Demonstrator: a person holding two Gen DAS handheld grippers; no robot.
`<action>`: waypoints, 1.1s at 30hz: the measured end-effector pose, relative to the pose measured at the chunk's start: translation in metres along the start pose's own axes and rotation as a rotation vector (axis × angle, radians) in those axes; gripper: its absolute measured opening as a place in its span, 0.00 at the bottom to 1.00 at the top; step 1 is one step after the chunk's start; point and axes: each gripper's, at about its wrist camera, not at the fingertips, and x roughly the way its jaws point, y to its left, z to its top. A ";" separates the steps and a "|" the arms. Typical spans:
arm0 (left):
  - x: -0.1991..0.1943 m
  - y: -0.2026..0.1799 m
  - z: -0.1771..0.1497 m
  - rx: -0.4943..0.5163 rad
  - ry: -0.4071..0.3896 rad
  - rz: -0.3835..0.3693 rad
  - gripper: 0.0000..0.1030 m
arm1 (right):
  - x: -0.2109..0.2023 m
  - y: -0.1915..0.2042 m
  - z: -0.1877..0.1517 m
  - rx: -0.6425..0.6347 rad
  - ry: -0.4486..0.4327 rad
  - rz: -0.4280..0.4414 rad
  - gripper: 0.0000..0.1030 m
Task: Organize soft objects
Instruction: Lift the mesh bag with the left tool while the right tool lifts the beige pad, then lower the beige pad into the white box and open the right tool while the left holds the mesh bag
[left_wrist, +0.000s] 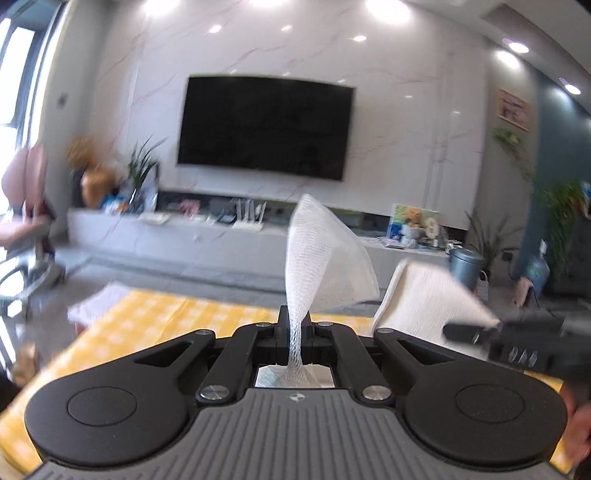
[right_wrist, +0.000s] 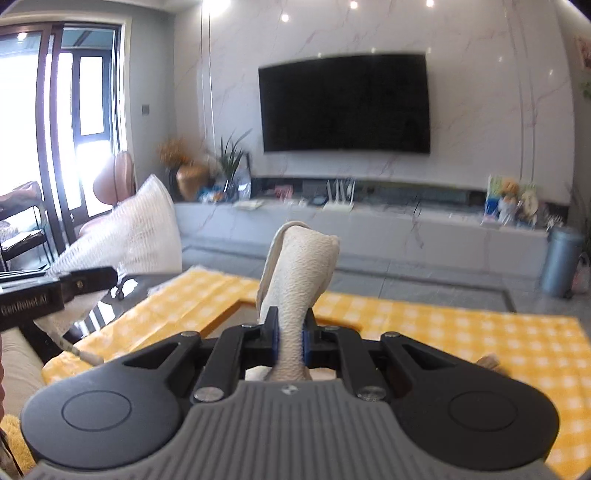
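Note:
My left gripper is shut on a white mesh cloth that stands up from the jaws, held above the yellow checked tablecloth. My right gripper is shut on a cream textured towel, also lifted above the tablecloth. In the left wrist view the right gripper enters from the right with the towel. In the right wrist view the left gripper enters from the left with the mesh cloth.
A white folded cloth lies at the table's far left edge. A wooden-framed opening shows in the table. Beyond are a TV, a low grey cabinet, a pink chair and a grey bin.

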 end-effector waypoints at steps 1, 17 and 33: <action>0.003 0.010 -0.001 -0.011 0.007 -0.006 0.02 | 0.015 0.003 -0.004 0.010 0.029 0.009 0.09; 0.024 0.057 -0.030 -0.166 0.108 -0.002 0.02 | 0.206 0.033 -0.036 -0.204 0.407 -0.125 0.09; 0.026 0.059 -0.031 -0.145 0.142 0.013 0.02 | 0.198 0.023 -0.034 -0.293 0.443 -0.196 0.42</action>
